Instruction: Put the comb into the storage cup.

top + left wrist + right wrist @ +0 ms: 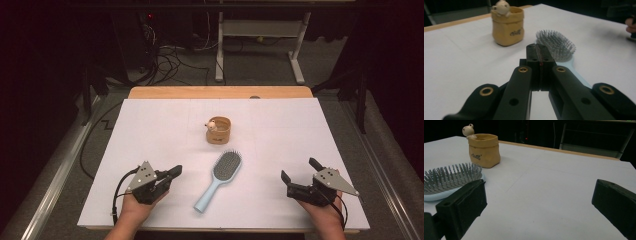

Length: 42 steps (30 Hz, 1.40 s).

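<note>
A light-blue plastic hairbrush with grey bristles [218, 180] lies bristles-up on the white tabletop [150, 130], at the lower centre of the high view, its handle running toward the lower left. Above it, at mid-frame, stands a small tan pouch-shaped pot with a cream animal figure on its rim [218, 130]. The left tongs [176, 171], at the lower left, are pressed together with nothing between them, tips just beside the brush handle. The right tongs [300, 169], at the lower right, stand wide and empty, well apart from the brush.
</note>
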Each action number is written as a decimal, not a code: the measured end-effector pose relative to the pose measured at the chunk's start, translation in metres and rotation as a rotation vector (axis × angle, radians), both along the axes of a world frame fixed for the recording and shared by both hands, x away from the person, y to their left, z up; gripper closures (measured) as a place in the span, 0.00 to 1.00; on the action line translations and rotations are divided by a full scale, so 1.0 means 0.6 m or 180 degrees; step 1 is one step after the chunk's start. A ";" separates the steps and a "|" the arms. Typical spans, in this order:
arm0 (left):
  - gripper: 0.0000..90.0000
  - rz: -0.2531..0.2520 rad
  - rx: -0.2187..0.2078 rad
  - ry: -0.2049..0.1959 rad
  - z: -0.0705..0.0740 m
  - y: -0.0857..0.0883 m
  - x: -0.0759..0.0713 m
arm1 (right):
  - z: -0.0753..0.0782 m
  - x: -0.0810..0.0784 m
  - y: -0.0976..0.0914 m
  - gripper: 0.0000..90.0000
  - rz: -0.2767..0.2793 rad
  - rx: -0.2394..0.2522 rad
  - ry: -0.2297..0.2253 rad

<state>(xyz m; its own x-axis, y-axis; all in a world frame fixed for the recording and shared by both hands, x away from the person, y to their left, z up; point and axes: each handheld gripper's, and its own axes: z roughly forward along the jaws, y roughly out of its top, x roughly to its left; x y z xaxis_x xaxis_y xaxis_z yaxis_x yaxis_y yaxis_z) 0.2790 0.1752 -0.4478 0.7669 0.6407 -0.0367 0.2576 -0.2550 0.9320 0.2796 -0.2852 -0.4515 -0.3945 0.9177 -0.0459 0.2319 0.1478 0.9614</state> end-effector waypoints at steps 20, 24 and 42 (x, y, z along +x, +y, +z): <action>1.00 -0.0642 0.0793 0.0246 -0.026 -0.132 -0.053 | 0.000 -0.001 -0.001 0.01 -0.0013 0.0009 0.0004; 1.00 -0.0700 0.1030 0.0312 -0.035 -0.146 -0.056 | -0.001 0.000 -0.001 0.01 -0.0014 0.0011 0.0009; 1.00 -0.0378 0.1231 0.0438 -0.036 -0.114 -0.031 | -0.004 0.001 -0.002 0.01 -0.0027 0.0053 0.0042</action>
<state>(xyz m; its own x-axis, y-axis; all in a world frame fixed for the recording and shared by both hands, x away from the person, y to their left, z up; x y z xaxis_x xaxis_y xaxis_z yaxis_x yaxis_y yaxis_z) 0.2605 0.1071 -0.4694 0.8410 0.5349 0.0817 0.3207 -0.6144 0.7209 0.2801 -0.2867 -0.4538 -0.3873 0.9216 -0.0256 0.2456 0.1299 0.9606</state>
